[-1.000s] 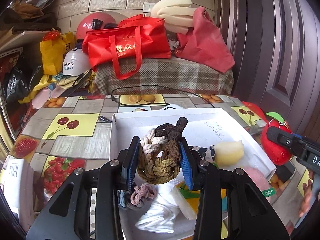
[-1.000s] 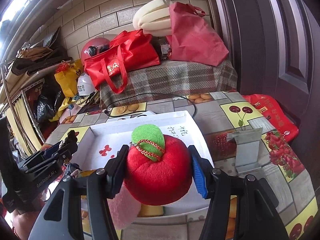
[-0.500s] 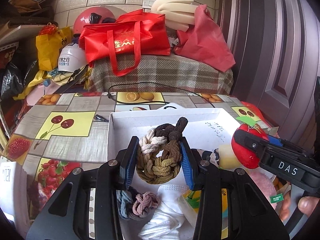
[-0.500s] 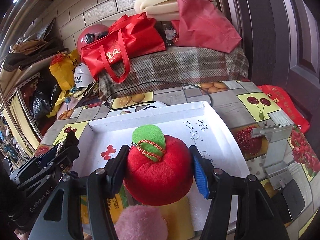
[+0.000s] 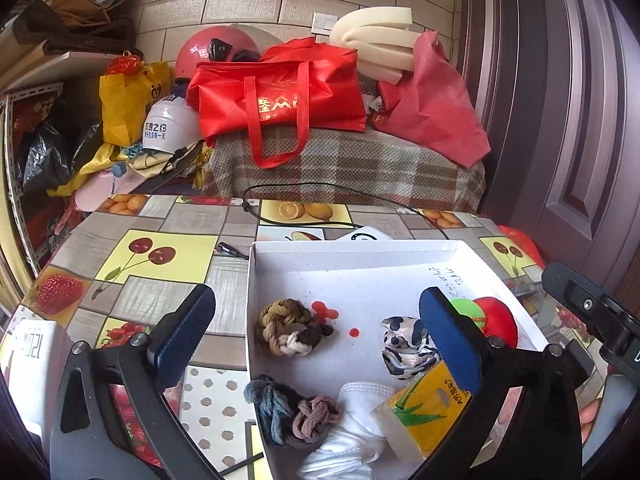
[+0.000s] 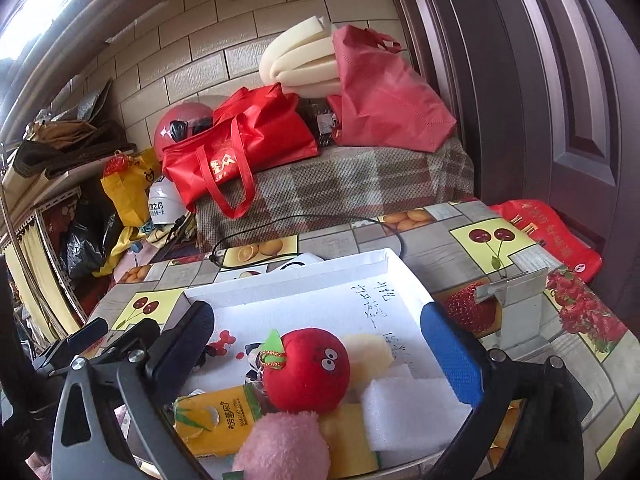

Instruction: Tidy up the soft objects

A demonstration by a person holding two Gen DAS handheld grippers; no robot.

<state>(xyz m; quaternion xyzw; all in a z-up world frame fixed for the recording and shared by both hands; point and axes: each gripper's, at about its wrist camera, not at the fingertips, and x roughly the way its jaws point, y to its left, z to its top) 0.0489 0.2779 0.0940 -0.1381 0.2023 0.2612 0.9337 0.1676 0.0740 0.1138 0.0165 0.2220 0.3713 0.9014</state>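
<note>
A white tray sits on the fruit-print table. In it lie a brown braided hair tie bundle, a grey and pink hair tie bundle, a black-and-white scrunchie, a white cloth and a yellow tissue pack. My left gripper is open above the brown bundle. The red plush apple rests in the tray beside a pink pompom, white foam and the tissue pack. My right gripper is open around the apple without touching it.
A black cable runs across the table behind the tray. A metal stand is to the right of the tray. Behind the table, a plaid-covered bench holds red bags, foam and helmets. A dark door is at the right.
Both grippers opened. The left let go of the brown braided bundle, which now lies in the tray. The right let go of the red apple, which now rests among the tray's items.
</note>
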